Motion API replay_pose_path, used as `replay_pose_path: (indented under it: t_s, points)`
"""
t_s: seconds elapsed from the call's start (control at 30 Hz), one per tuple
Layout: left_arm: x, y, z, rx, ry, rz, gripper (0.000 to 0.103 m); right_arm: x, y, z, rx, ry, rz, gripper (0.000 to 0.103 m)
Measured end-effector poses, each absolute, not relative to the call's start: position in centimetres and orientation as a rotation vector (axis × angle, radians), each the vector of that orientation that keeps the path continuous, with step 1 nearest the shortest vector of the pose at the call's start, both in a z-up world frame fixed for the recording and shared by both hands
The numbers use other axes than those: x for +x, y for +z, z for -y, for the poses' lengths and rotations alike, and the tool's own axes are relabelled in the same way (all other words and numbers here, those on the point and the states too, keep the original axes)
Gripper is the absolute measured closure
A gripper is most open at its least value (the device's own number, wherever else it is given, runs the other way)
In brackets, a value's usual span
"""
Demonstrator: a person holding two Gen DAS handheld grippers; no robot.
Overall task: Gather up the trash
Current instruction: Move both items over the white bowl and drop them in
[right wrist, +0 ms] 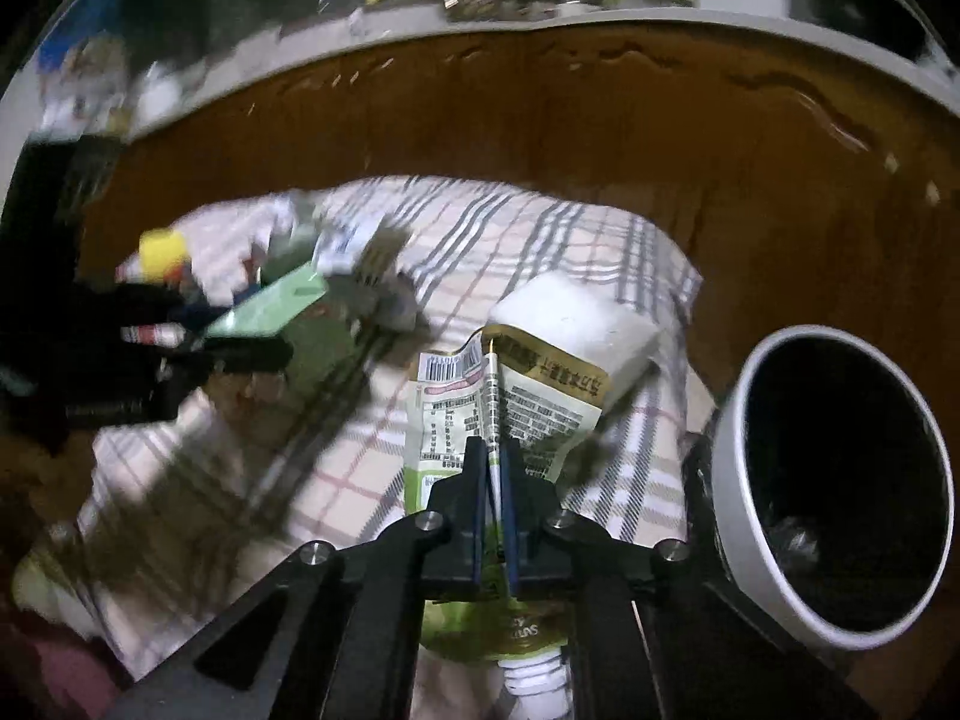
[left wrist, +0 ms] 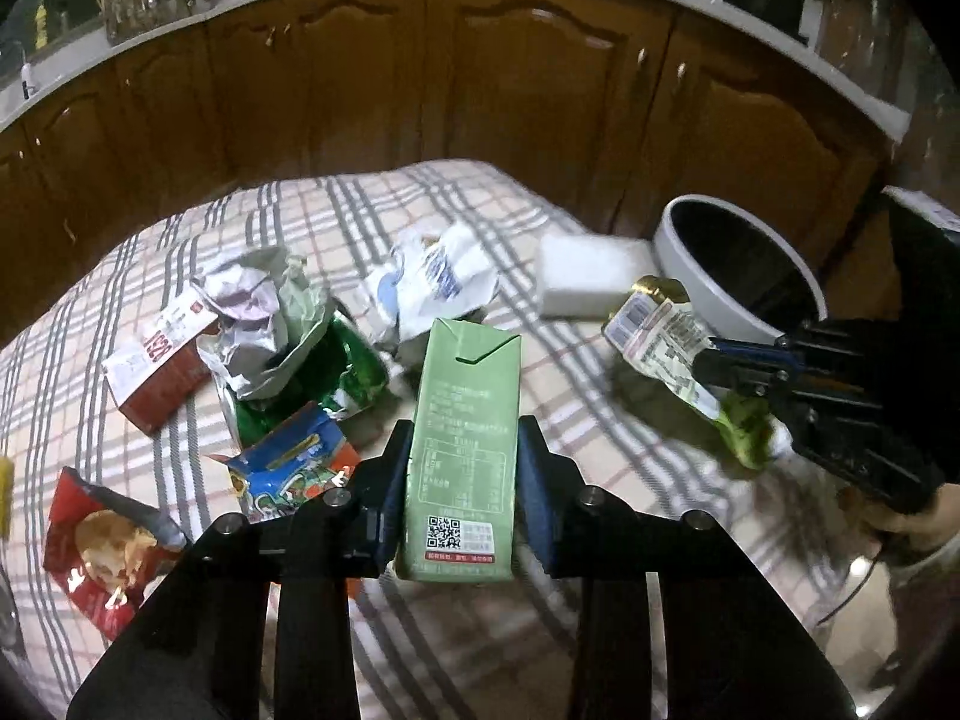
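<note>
A light green drink carton [left wrist: 465, 420] stands upright between the fingers of my left gripper [left wrist: 465, 441], whose blue pads press on both of its sides. In the right wrist view the same carton [right wrist: 276, 300] sticks out of the left gripper [right wrist: 240, 342], blurred. My right gripper [right wrist: 493, 456] is shut on the centre seam of a flat green-and-white pouch [right wrist: 540, 402] with a gold top edge and a white screw cap. The left wrist view shows that pouch [left wrist: 660, 330] in the right gripper [left wrist: 714, 360], just in front of the white-rimmed black bin [left wrist: 678, 276].
On the plaid cloth [left wrist: 540, 372] lie crumpled paper [left wrist: 258, 306], a white plastic bag [left wrist: 438, 282], a red box [left wrist: 162, 360], a green foil bag [left wrist: 336, 372], a blue wrapper [left wrist: 294, 462], a red packet [left wrist: 102, 546] and a white block [left wrist: 588, 276]. The bin [right wrist: 729, 480] stands off the table's right edge. Wooden cabinets [left wrist: 480, 90] run behind.
</note>
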State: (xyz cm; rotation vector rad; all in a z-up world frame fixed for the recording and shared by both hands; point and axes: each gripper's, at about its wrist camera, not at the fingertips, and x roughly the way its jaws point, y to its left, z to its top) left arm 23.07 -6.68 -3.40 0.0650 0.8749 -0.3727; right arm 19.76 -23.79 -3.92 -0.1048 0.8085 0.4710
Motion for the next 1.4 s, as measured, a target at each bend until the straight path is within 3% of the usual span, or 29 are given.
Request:
replay_pose_path:
  t_s: [0.4,1.4]
  points:
    - [20.6,-1.4,9.7,-0.013,-0.481,-0.838,0.071,16.6,-2.9,28.0,0.134,0.383,-0.769,0.099]
    - [22.8,0.6,20.5,0.017,-0.627,-0.82,0.072,16.6,-1.7,38.9,0.314,0.132,-0.66,0.099]
